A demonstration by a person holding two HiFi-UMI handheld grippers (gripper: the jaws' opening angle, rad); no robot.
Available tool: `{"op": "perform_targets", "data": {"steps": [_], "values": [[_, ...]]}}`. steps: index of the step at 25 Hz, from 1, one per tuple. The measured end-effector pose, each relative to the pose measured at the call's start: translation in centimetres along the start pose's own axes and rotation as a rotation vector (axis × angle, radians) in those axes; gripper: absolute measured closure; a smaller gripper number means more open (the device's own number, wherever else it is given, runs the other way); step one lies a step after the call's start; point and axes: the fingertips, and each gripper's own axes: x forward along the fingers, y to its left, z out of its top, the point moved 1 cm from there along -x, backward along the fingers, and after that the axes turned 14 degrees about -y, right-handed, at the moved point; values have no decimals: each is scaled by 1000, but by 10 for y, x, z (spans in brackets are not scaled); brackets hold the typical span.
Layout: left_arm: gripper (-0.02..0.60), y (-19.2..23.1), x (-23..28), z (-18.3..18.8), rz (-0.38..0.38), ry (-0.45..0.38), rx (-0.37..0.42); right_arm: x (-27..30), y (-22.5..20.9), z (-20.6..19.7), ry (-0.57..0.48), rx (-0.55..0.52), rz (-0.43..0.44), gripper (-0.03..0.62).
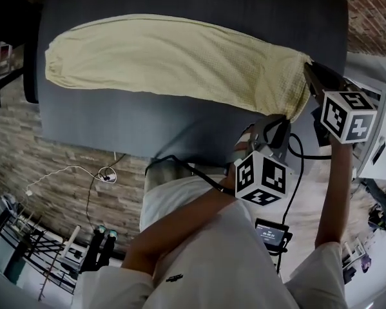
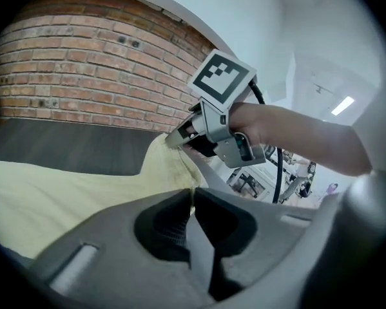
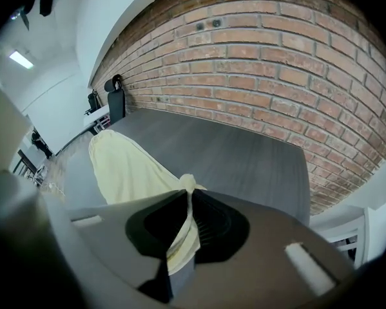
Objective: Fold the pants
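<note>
Left hand-held gripper (image 2: 193, 205): clenched on the pants (image 1: 173, 60) edge.
Right hand-held gripper (image 3: 185, 205): clamped on a bunched corner, near the left one.
Pants: trail away from both across the tabletop (image 1: 147, 124).
Risk: I reckon uneven pulling could slip the thin pinch and skew my fold.

Bare dark tabletop (image 1: 147, 121) lies open along both sides of the yellow pants (image 1: 167, 56); a brick wall (image 3: 276, 63) stands close beside one edge
</note>
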Motion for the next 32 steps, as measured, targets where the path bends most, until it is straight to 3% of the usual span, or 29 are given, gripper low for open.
{"op": "perform_targets", "data": {"steps": [8, 16, 23, 28, 32], "values": [[555, 80, -47, -7, 110, 3, -70, 55, 63, 17, 6, 72, 30, 557], [554, 163, -73, -42, 208, 60, -167, 114, 116, 11, 91, 51, 42, 548], [552, 215, -100, -84, 340, 168, -142, 130, 160, 21, 37, 51, 77, 476], [543, 229, -119, -93, 451, 219, -58, 116, 144, 9, 54, 32, 17, 485], [543, 234, -128, -86, 484, 193, -19, 117, 137, -15, 97, 43, -1, 551]]}}
